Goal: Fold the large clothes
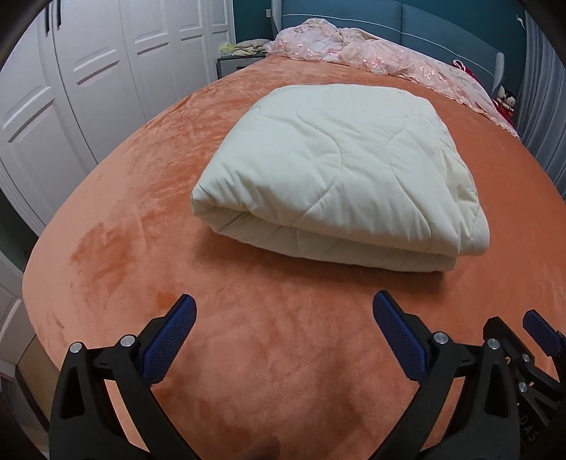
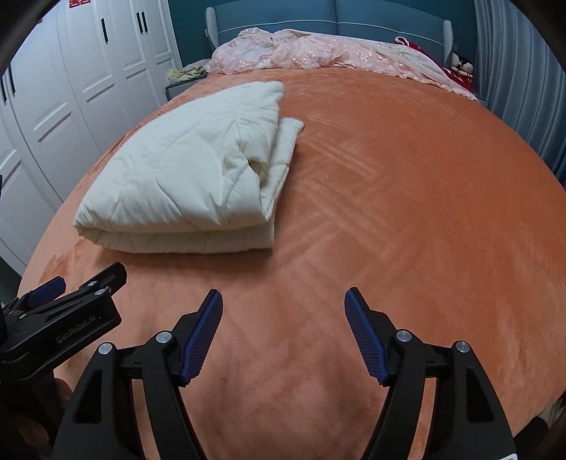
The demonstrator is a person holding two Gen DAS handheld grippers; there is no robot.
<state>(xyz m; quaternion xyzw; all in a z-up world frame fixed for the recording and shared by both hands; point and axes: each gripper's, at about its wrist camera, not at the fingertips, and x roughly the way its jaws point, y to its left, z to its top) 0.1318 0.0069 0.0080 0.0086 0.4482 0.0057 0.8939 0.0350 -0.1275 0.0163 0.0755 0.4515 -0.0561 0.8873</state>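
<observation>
Left view only: you saw the quilt's (image 1: 339,170) smooth top and its rounded folded edge facing you, centre of the frame, and the tip of your right gripper (image 1: 541,334) poking in at the lower right edge.
Right view only: you saw the quilt's (image 2: 184,177) layered side, with loose inner layers showing along its right edge, upper left of centre; your left gripper (image 2: 76,288) came in side-on at the lower left edge, with lettering on its black body.
Both views: the orange bedspread (image 1: 141,219) (image 2: 406,194) filled most of the frame, with the pink lace cover (image 1: 371,49) (image 2: 318,49) bunched along the top by the blue headboard (image 1: 442,24) (image 2: 336,23), and the white wardrobe (image 1: 88,70) (image 2: 70,81) at upper left.
Count: you had one quilt, folded into a thick stack; two grippers, each with two blue-padded fingers; one pink cover; one bedspread; a doll (image 1: 506,99) (image 2: 461,65) at the far right by the curtain.
Left gripper: in its own view, your left gripper (image 1: 284,308) stood spread wide at the bottom of the frame, empty, above bare bedspread, well short of the quilt.
Right gripper: in its own view, your right gripper (image 2: 283,300) was likewise spread wide, gripping nothing, touching nothing, with the quilt up and to its left.
Quilt position: it lay flat on the bedspread, apart from both grippers.
</observation>
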